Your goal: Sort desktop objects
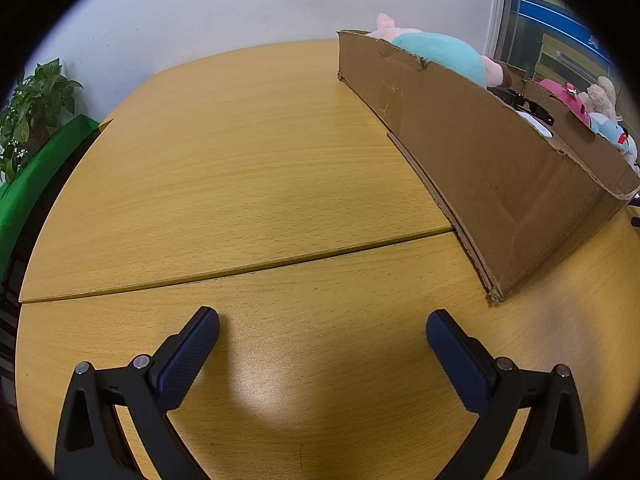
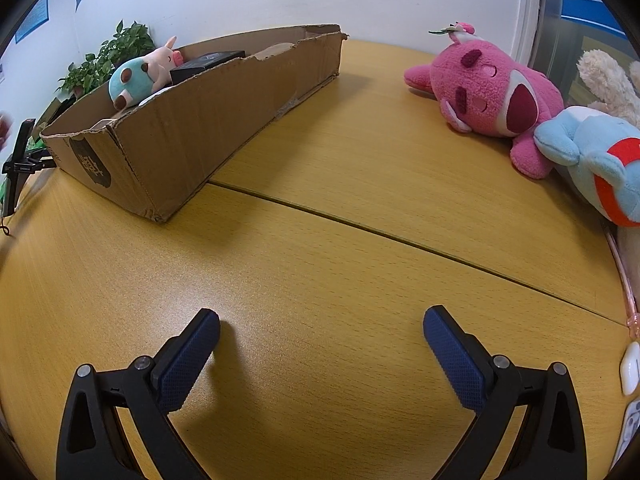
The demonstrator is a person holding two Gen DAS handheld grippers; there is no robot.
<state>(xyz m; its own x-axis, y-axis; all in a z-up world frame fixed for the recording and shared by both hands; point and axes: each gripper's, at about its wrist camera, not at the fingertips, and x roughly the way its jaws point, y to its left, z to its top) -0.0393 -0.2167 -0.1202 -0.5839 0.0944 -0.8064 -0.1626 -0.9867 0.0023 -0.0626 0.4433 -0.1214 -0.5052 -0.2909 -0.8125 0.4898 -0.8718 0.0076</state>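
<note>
1. Between picks, by the look of it: left tool [image 1: 322, 326] spread wide and empty over bare table [image 1: 248, 168]; right tool [image 2: 321, 324] likewise wide, nothing between its pads.
2. Cardboard box [image 2: 192, 128] at 10 o'clock in the right view, at 2 o'clock in the left view; long, open-topped, torn along the rim, resting on the table across the seam between two tabletops.
3. Already inside the box: teal-and-pink plush [image 2: 138, 76] near the closer end, a black box [image 2: 208, 62] behind it, dark sunglasses [image 1: 528, 106] seen over the wall in the left view.
4. Not yet sorted, judging by position: pink plush [image 2: 488, 100] lying on the table at 1 o'clock in the right view, well apart from the box; pale blue plush [image 2: 600, 160] touching it at 2 o'clock; cream plush [image 2: 608, 80] behind both.
5. Likely next move: right tool forward toward 1 o'clock onto the pink plush, closing on a soft limb or the body, then a carry across to 10 o'clock and a lift over the box wall.
6. Nothing in the direct path; open table between tool and plush.
7. Worth watching: blue plush leaning on the pink one, likely to drag along; small white items [image 2: 632, 364] at the 4 o'clock edge, identity unclear.
8. Potted plant [image 2: 116, 52] beyond the box, out of the way.
</note>
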